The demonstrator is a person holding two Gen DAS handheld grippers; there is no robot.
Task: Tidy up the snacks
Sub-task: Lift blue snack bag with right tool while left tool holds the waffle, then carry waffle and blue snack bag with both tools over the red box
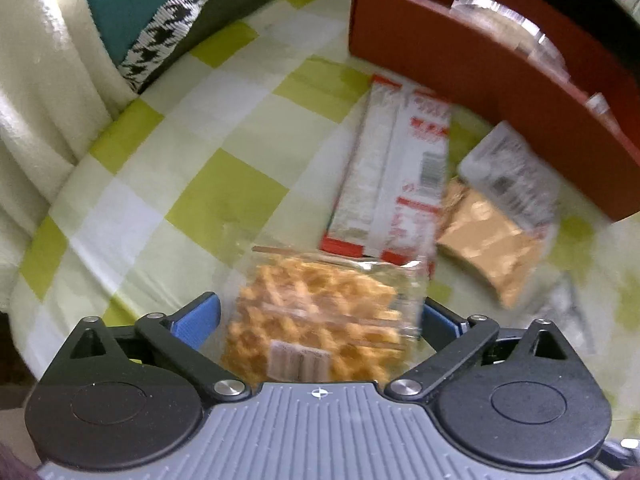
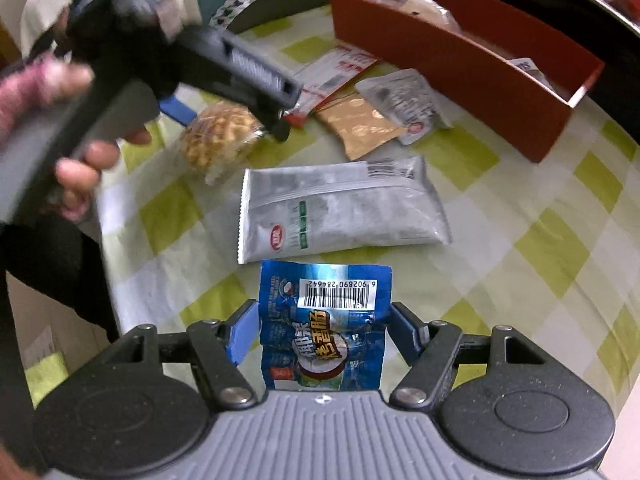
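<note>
The right gripper (image 2: 320,332) is clenched on a blue foil snack packet (image 2: 325,328) at lower centre; so thin a hold could let it slip. The left gripper (image 1: 318,318), jaws spread, straddles a clear-wrapped golden waffle (image 1: 316,312) ungripped; crinkly film may skid. A silver pouch (image 2: 344,210) and a gold sachet (image 2: 362,126) lie between them and the red rectangular tray (image 2: 452,64) at upper right.

**Two Handheld Grippers, Black and Grey**

Each gripper, left (image 1: 318,316) and right (image 2: 324,330), has blue finger pads, black linkage arms with silver screws, round black housings and a ribbed grey base bearing a small crosshair mark. The person's hand (image 2: 80,160) shows a pink knitted cuff.
</note>
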